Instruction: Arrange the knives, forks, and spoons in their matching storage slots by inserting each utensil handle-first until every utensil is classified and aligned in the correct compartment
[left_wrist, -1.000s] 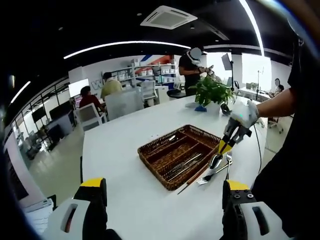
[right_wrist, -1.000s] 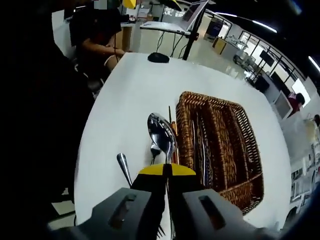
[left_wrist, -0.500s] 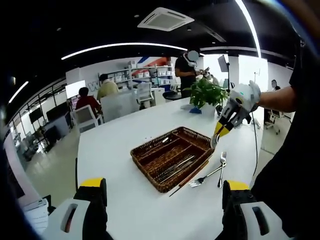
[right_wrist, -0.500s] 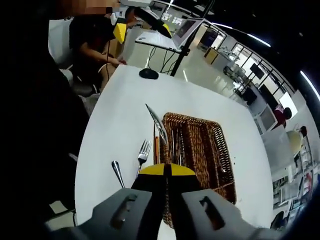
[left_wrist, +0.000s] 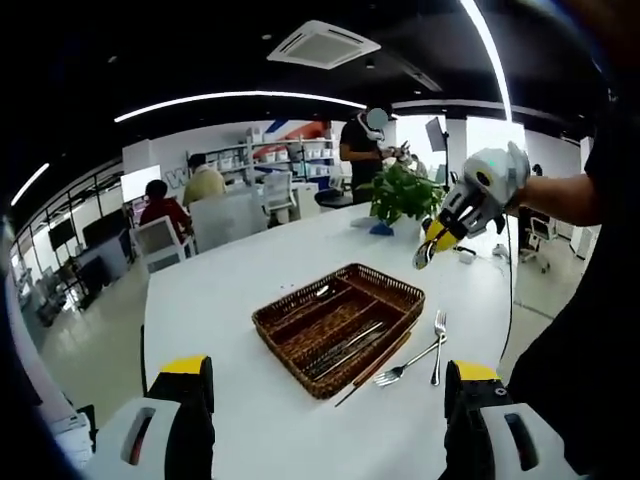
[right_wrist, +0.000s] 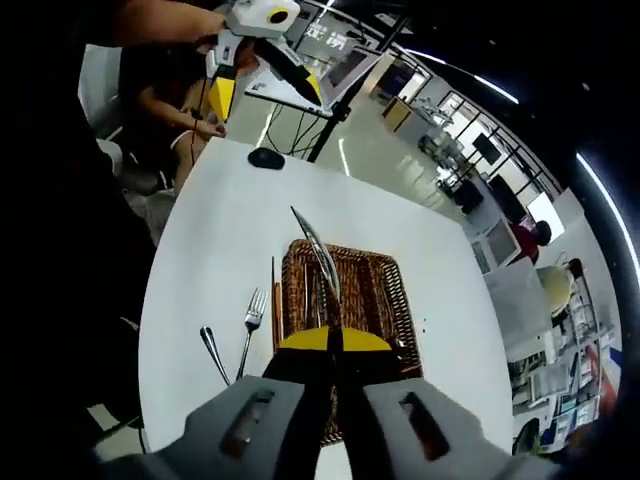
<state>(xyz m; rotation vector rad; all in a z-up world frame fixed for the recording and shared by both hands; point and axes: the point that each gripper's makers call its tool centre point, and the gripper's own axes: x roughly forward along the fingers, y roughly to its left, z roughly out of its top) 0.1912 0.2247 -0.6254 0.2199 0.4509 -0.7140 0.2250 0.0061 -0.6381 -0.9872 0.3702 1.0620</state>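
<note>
In the left gripper view, the left gripper (left_wrist: 325, 420) is held open over the white worktop (left_wrist: 220, 300). A wicker tray (left_wrist: 340, 325) is seen mid-worktop, two forks (left_wrist: 425, 352) beside it. A spoon (right_wrist: 318, 255) is clamped by the right gripper (right_wrist: 333, 345), above the tray.

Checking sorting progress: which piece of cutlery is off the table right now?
The spoon clamped in the right gripper, raised above the basket. The two forks lie on the table beside the basket.
</note>
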